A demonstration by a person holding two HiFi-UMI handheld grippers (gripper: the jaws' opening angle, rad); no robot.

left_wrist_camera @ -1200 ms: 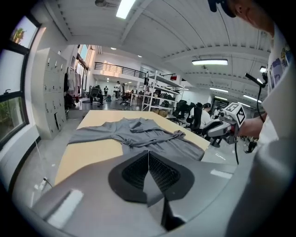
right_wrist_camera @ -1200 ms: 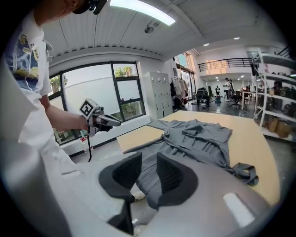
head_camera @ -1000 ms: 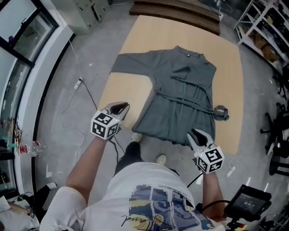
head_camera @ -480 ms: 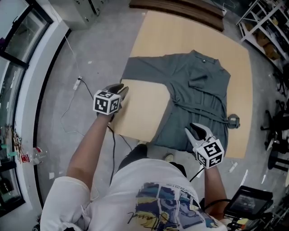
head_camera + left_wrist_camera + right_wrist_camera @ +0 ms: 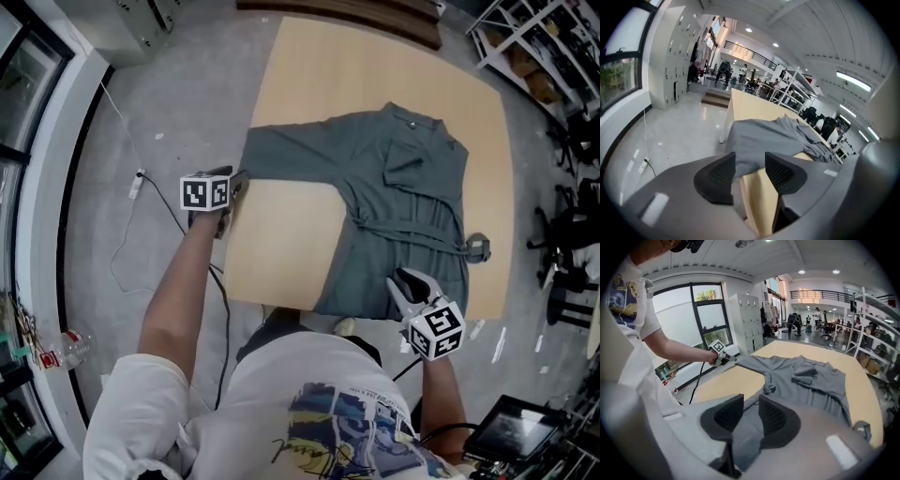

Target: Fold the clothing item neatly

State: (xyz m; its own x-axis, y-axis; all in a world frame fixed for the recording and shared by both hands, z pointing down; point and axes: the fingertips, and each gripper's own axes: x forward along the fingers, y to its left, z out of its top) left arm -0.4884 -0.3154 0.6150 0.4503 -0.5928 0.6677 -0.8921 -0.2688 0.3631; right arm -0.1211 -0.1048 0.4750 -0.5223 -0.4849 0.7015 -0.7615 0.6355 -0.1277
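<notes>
Head view, garment: the grey garment [image 5: 403, 206] lies spread flat on the table [image 5: 375, 66], collar away from the person and hem [image 5: 352, 300] at the near edge.
Head view, sleeves: one sleeve [image 5: 291, 155] stretches out to the table's left edge. The other seems to be turned in over the chest.
Head view, grippers: the left gripper [image 5: 234, 185] is at that sleeve's end, and the right gripper [image 5: 405, 284] is at the hem.
Left gripper view, jaws: they stand apart, having just been opening. The sleeve [image 5: 759, 136] end lies between them at the table edge, and the pads do not press on it.
Right gripper view, jaws: they are clamped on the hem [image 5: 743, 441], with cloth running down between the pads. The rest of the garment lies flat ahead.
Done so far: the garment is laid out and smoothed, and perhaps one sleeve is folded in.
Left to do: probably nearly everything. The outstretched sleeve must come across the body, then the sides and the hem must be folded up.
</notes>
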